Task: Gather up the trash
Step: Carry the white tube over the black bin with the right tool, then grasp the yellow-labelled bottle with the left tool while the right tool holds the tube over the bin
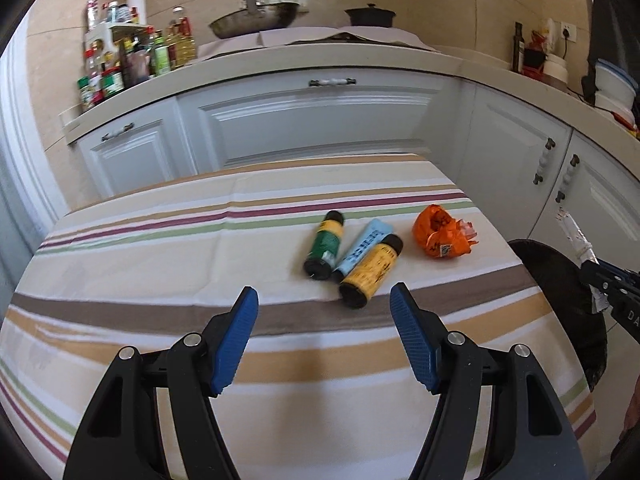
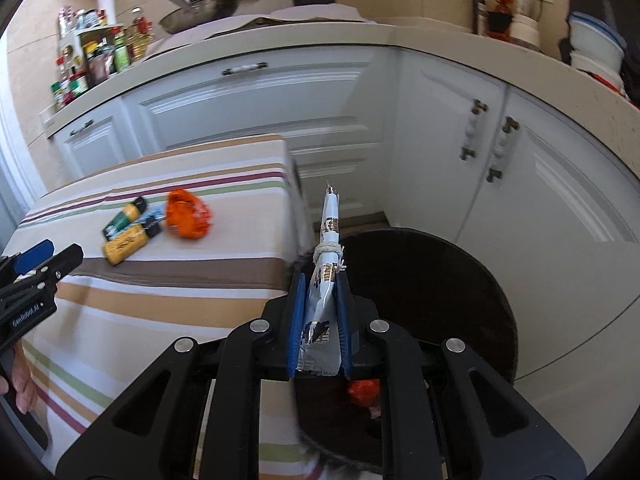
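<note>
My right gripper [image 2: 322,280] is shut on a white printed wrapper [image 2: 330,236] that is twisted and tied with string. It holds the wrapper above the near rim of a black bin [image 2: 432,280], which has a red scrap [image 2: 363,390] inside. On the striped tablecloth [image 1: 160,264] lie a green roll [image 1: 325,246], a light blue roll [image 1: 362,250], a yellow roll [image 1: 370,272] and a crumpled orange wrapper [image 1: 440,236]. My left gripper [image 1: 324,296] hangs open just short of the rolls, with nothing between its fingers. The left wrist view catches the right gripper [image 1: 600,278] with the wrapper [image 1: 576,236] at the right edge.
The bin [image 1: 560,292] stands on the floor against the table's right edge. White cabinets [image 1: 320,128] run behind the table and along the right. On the counter are bottles [image 1: 132,56], a wok [image 1: 256,20] and a dark pot [image 1: 370,16]. A hand [image 2: 20,384] grips the left tool.
</note>
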Motion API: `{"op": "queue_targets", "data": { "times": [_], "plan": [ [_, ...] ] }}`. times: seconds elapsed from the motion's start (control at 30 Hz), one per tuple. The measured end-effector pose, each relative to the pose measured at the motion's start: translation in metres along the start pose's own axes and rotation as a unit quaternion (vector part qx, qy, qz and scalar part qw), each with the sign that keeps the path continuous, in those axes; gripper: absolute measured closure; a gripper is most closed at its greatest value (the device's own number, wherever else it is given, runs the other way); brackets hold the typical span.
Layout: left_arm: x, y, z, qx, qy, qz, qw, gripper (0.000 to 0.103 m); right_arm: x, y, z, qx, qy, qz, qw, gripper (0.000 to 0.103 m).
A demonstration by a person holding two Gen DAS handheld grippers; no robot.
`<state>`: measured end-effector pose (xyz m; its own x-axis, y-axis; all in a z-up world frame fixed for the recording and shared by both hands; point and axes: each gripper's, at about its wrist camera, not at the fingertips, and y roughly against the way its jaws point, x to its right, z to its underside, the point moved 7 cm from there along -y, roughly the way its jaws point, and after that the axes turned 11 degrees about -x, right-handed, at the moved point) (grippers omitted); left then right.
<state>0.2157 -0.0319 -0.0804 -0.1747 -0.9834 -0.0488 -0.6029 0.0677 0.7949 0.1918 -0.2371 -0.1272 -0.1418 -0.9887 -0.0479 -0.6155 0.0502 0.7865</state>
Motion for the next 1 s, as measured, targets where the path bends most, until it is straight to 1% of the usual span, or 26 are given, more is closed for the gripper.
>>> {"op": "queue_targets", "data": {
  "times": [0.13, 0.47, 0.53, 0.6, 0.67, 0.73, 0.8, 1.0],
  "plan": [
    [0.01, -0.012, -0.008, -0.008, -0.012, 0.001, 0.9999, 0.036, 0.019, -0.009, 0.001, -0.005, -0.016, 0.004, 1.0, 0.088],
    [0.024, -0.04, -0.016, -0.04, -0.045, -0.005, 0.9982, 0.037, 0.043, -0.03, 0.005, -0.021, -0.036, 0.002, 0.999, 0.088],
    [0.026, -0.043, -0.016, -0.046, -0.049, -0.003, 0.9977, 0.041, 0.046, -0.033, 0.005, -0.023, -0.038, 0.002, 0.999, 0.088],
    [0.028, -0.045, -0.013, -0.054, -0.054, 0.0, 0.9971, 0.05, 0.048, -0.036, 0.005, -0.025, -0.04, 0.001, 0.999, 0.088],
    [0.03, -0.046, -0.011, -0.059, -0.056, 0.004, 0.9967, 0.054, 0.05, -0.038, 0.006, -0.027, -0.041, 0.002, 0.999, 0.087],
    [0.032, -0.045, -0.009, -0.06, -0.055, 0.006, 0.9967, 0.057, 0.05, -0.04, 0.006, -0.028, -0.042, 0.001, 0.999, 0.087],
    [0.033, -0.044, -0.009, -0.058, -0.053, 0.011, 0.9969, 0.064, 0.051, -0.042, 0.005, -0.029, -0.042, 0.001, 0.999, 0.087],
    [0.038, -0.043, -0.012, -0.055, -0.056, 0.019, 0.9967, 0.065, 0.053, -0.047, 0.007, -0.033, -0.044, -0.002, 0.998, 0.087]
  ]
}}
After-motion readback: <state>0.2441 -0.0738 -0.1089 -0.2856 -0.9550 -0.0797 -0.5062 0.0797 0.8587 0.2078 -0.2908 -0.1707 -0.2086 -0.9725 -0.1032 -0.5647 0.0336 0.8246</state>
